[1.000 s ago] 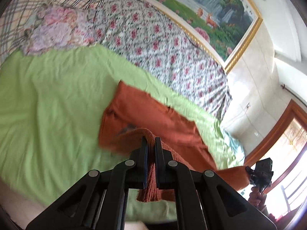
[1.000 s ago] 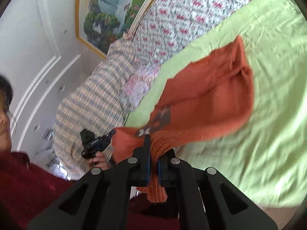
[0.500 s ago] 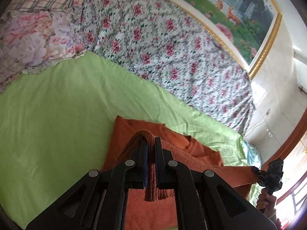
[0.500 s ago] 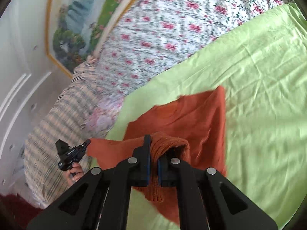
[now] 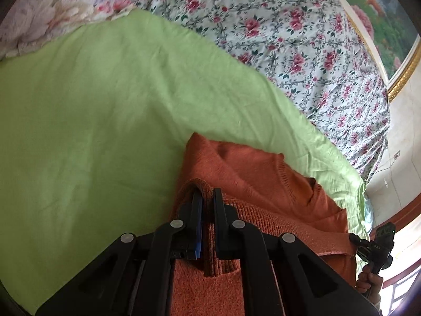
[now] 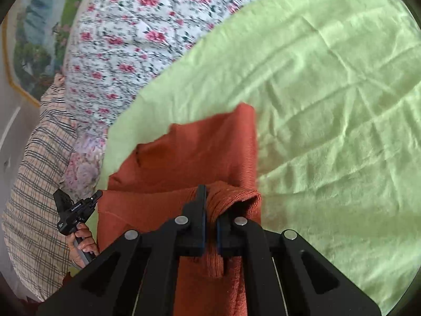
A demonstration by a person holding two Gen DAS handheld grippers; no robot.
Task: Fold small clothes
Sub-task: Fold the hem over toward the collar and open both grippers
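While both grippers are pinching the ribbed hem of the sweater (image 5: 252, 173), a first fold is lying half-made on the green sheet (image 5: 86, 121). Left gripper (image 5: 207, 197): jaws narrow, clamping a bunched corner of hem. Right gripper (image 6: 210, 197): likewise clamping the other hem corner, knit sticking up between the jaws.

Sweater (image 6: 194, 152) is sitting near the front edge of the sheet, floral quilt (image 5: 289, 39) beyond it. Lower half is doubling over the upper half; the neck end is resting flat on the sheet, pointing away toward the quilt.

Progress, my reading: hem is coming over the body but is not laid down or released yet. Sleeves are not clearly showing, so I cannot tell whether they are tucked. Remaining: set hem down, let go, smooth, probably one more fold.

Long axis is running from the grippers toward the quilt, hem edge spanning crosswise between the two grippers.
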